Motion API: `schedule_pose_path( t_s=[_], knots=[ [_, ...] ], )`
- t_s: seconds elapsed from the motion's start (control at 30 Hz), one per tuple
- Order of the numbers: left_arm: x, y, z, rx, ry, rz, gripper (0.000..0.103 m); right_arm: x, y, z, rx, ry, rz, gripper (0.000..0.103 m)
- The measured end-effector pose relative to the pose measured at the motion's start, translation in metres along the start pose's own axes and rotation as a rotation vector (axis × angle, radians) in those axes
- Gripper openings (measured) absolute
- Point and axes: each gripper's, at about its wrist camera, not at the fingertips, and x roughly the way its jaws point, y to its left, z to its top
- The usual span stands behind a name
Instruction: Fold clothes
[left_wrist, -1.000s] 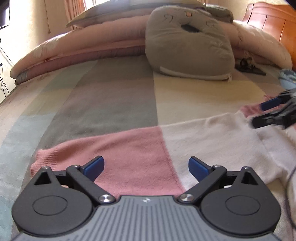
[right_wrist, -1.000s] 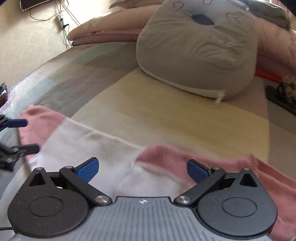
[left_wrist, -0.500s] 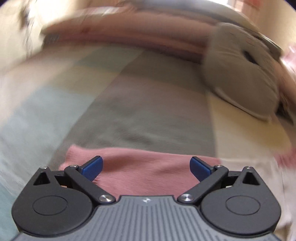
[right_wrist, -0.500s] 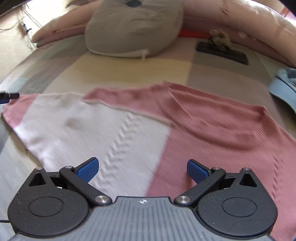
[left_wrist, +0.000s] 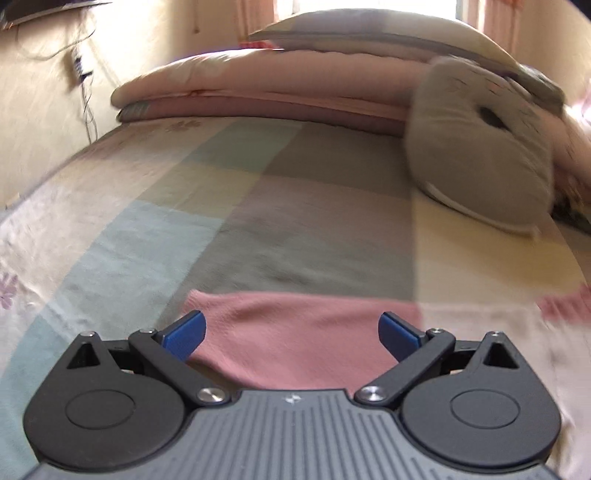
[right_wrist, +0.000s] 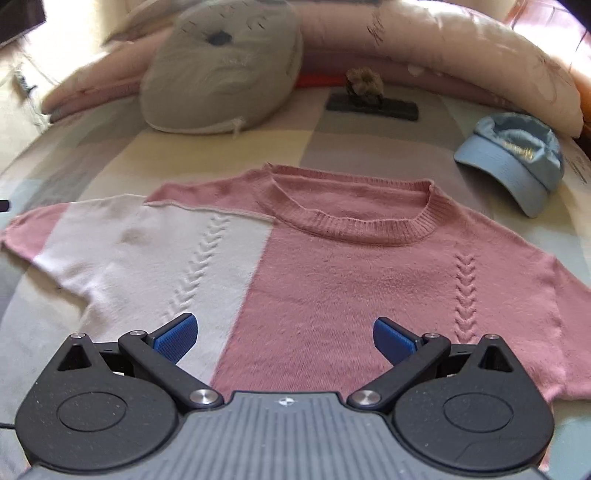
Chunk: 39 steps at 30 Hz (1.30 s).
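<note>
Hovering low over the bed (left_wrist: 258, 206), the left gripper (left_wrist: 291, 330) has its blue fingertips (left_wrist: 184, 332) spread wide with nothing between them. Just ahead of it and under its jaws lies the pink sleeve end of the sweater (left_wrist: 295, 332), flat on the checked bedspread; the cuff edge sits a little beyond the left fingertip, and the white part of the sleeve runs off to the gripper's right. Far ahead and to the right a grey cat-face cushion (left_wrist: 480, 155) leans against folded pink quilts (left_wrist: 266, 88) at the head of the bed. This view is slightly blurred.

From the right wrist view, the right gripper (right_wrist: 284, 338) is also wide open and empty, poised above the sweater's (right_wrist: 351, 280) lower body. The garment lies spread flat, front up, neckline away from the gripper: the pink half is straight ahead and to the right, the white half to the left, with the colour seam running just inside the left fingertip. A light blue cap (right_wrist: 513, 155) rests on the bed beyond the sweater's right shoulder, apart from it. The grey cushion (right_wrist: 221, 70) is far ahead to the left, and a dark flat object (right_wrist: 373, 107) with something brown on it lies far ahead, near the quilts.
</note>
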Motion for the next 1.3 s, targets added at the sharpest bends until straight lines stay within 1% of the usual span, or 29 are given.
schedule_pose_path(
  t_s=[0.1, 0.17, 0.23, 0.3, 0.4, 0.47, 0.57, 0.7, 0.77, 0.8, 0.83, 0.9, 0.93, 1.03, 1.13, 1.3],
  knots=[
    [-0.035, -0.035, -0.008, 0.067, 0.005, -0.083, 0.1, -0.02, -0.003, -0.011, -0.027, -0.03, 0.017, 0.103],
    [-0.056, -0.062, -0.015, 0.134, 0.0, -0.12, 0.1, -0.026, -0.011, -0.021, -0.022, -0.026, 0.006, 0.103],
    [-0.074, -0.091, -0.023, 0.212, 0.006, -0.14, 0.1, -0.031, -0.019, -0.032, -0.016, -0.017, 0.0, 0.103],
    [-0.087, -0.119, -0.035, 0.283, 0.014, -0.141, 0.1, -0.037, -0.028, -0.044, -0.009, -0.004, -0.004, 0.103],
    [-0.106, -0.156, -0.055, 0.342, 0.037, -0.17, 0.1, -0.045, -0.041, -0.063, 0.0, 0.015, -0.009, 0.103],
    [-0.115, -0.177, -0.066, 0.377, 0.035, -0.211, 0.1, -0.05, -0.05, -0.075, 0.007, 0.027, -0.013, 0.103],
    [-0.123, -0.203, -0.084, 0.418, 0.014, -0.285, 0.1, -0.049, -0.054, -0.088, -0.017, 0.042, -0.01, 0.103],
    [-0.117, -0.232, -0.112, 0.448, 0.04, -0.404, 0.1, -0.041, -0.051, -0.097, -0.051, 0.052, -0.016, 0.103],
    [-0.109, -0.245, -0.129, 0.495, 0.06, -0.402, 0.1, -0.038, -0.049, -0.102, -0.068, 0.057, -0.018, 0.103],
    [-0.103, -0.251, -0.138, 0.518, 0.077, -0.386, 0.1, -0.036, -0.048, -0.104, -0.076, 0.059, -0.02, 0.103],
    [-0.096, -0.254, -0.147, 0.531, 0.1, -0.367, 0.1, -0.034, -0.047, -0.106, -0.085, 0.062, -0.021, 0.103],
    [-0.083, -0.249, -0.159, 0.509, 0.155, -0.359, 0.1, -0.03, -0.046, -0.111, -0.102, 0.067, -0.024, 0.103],
    [-0.079, -0.244, -0.164, 0.479, 0.166, -0.365, 0.1, -0.028, -0.045, -0.113, -0.11, 0.069, -0.025, 0.103],
    [-0.082, -0.222, -0.168, 0.388, 0.168, -0.386, 0.1, -0.026, -0.044, -0.116, -0.125, 0.065, -0.032, 0.103],
    [-0.088, -0.201, -0.174, 0.305, 0.214, -0.389, 0.1, -0.026, -0.044, -0.119, -0.124, 0.042, -0.033, 0.103],
    [-0.113, -0.182, -0.203, 0.306, 0.234, -0.376, 0.101, -0.029, -0.046, -0.124, -0.131, 0.013, -0.024, 0.103]
  ],
)
